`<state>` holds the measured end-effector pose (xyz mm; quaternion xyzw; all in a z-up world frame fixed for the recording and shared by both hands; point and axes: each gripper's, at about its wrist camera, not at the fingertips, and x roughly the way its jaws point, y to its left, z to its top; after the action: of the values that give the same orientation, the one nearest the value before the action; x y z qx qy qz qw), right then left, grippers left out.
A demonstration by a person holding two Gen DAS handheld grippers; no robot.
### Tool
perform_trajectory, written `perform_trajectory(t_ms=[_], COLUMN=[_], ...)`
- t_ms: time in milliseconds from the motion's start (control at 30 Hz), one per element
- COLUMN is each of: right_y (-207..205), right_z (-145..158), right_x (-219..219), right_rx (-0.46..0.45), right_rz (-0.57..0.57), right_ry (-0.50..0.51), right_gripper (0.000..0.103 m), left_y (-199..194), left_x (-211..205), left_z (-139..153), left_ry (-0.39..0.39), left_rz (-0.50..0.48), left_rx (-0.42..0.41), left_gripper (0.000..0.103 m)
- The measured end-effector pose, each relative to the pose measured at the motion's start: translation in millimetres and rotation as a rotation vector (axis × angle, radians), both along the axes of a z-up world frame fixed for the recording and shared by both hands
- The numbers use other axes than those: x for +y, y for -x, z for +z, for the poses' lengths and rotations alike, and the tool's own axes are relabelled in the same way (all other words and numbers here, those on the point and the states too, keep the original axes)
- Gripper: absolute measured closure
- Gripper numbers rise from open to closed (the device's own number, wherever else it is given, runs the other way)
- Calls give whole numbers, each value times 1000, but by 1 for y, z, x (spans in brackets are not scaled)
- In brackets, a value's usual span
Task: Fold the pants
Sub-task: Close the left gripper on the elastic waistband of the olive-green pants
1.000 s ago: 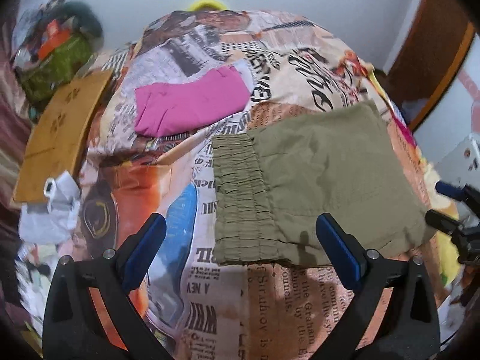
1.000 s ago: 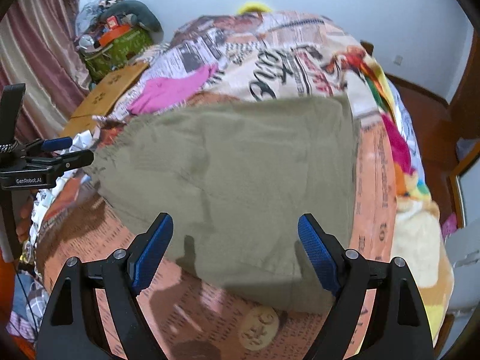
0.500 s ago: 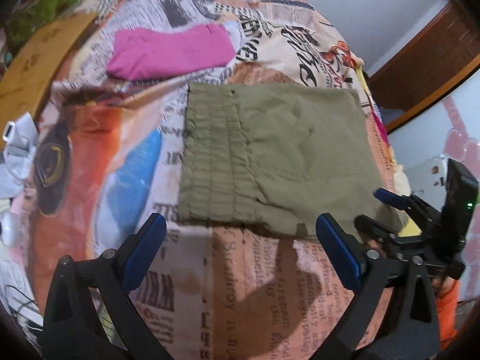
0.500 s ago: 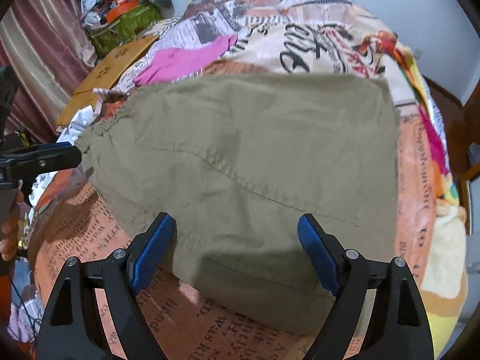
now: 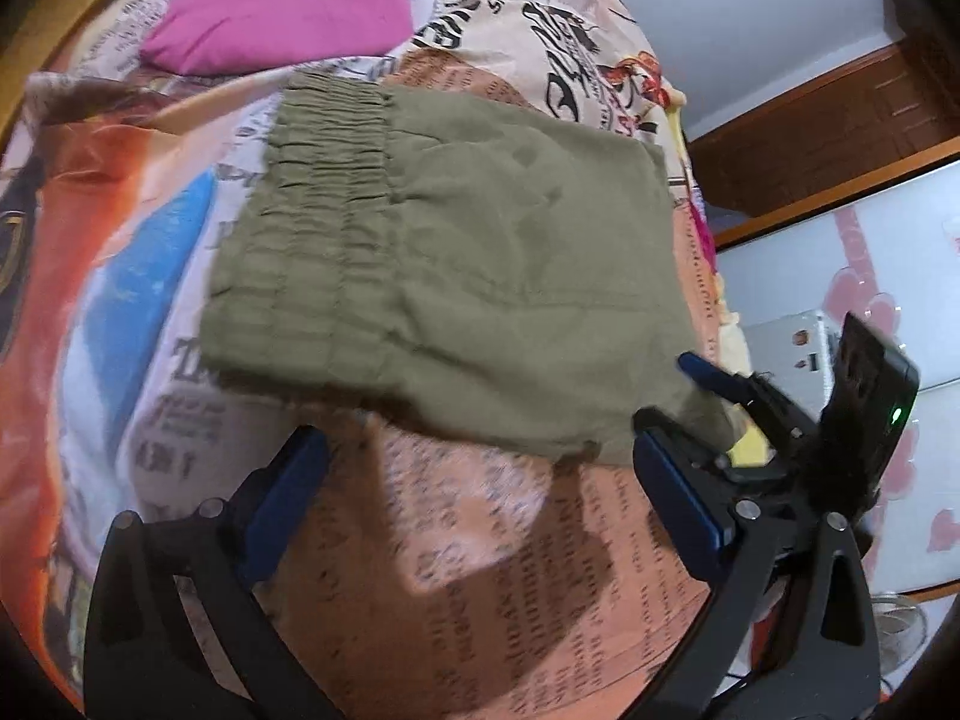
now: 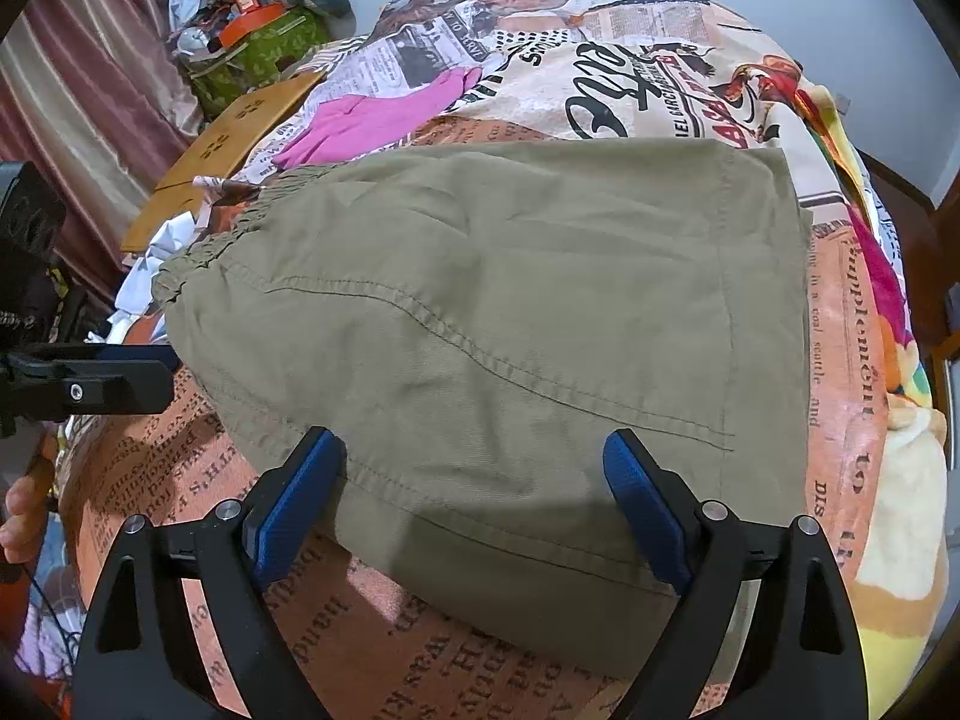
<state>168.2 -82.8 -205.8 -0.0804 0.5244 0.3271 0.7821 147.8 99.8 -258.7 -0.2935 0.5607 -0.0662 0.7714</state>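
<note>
**Both tongs spread over folded olive pants on the bed**

Left tongs [image 5: 474, 468] held low and level over the near edge of the bed [image 5: 456, 546], blue-padded fingers [image 5: 675, 495] spread wide, nothing between them. Right tongs [image 6: 474, 483] likewise spread wide, tilted down over the near hem, fingers straddling the cloth without pinching it. Seen from the left wrist view, the same right tongs reaching in from the right at the pants' near right corner, blue tips on either side of the fabric there; contact hard to judge. A bare hand [image 6: 21, 519] gripping the left tool's handle at the far left of the right wrist view.

Pants [image 6: 510, 324] folded into a rough rectangle, flat on the bed. Olive woven cotton, matte, lightly creased, with a stitched curved seam and a ruched elastic waistband [image 5: 312, 210] at the left end. Bedspread glossy, printed with newspaper text in orange and cream. Beyond, on the far left, a folded magenta garment [image 5: 282, 21], soft and smooth.
</note>
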Motion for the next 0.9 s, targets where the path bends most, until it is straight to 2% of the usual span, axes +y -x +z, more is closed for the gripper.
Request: perform_trajectory(t_ms=[200, 300, 333, 367, 467, 700, 733, 900], right_y=[1, 1, 1, 1, 1, 2, 1, 1], right_z=[-1, -1, -1, -1, -2, -2, -3, 0], right_x=[0, -1, -2, -2, -3, -2, -2, -3], right_rx=[6, 10, 11, 12, 18, 21, 21, 27], right_rz=[5, 8, 8, 10, 13, 14, 14, 10], right_ry=[4, 0, -1, -1, -9, -17, -18, -21], right_gripper=[14, 14, 14, 14, 14, 13, 13, 13], left_y=[-22, -29, -29, -31, -33, -28, -28, -21], left_x=[6, 5, 4, 0, -2, -1, -4, -18], left_z=[-7, -6, -5, -3, -1, -2, 0, 15], left_ry=[31, 1, -27, -92, -193, -293, -314, -482], left_rz=[53, 79, 79, 81, 83, 129, 118, 82], left_rx=[-19, -13, -15, -13, -18, -74, -85, -153], left_gripper=[1, 2, 9, 19, 35, 46, 52, 60])
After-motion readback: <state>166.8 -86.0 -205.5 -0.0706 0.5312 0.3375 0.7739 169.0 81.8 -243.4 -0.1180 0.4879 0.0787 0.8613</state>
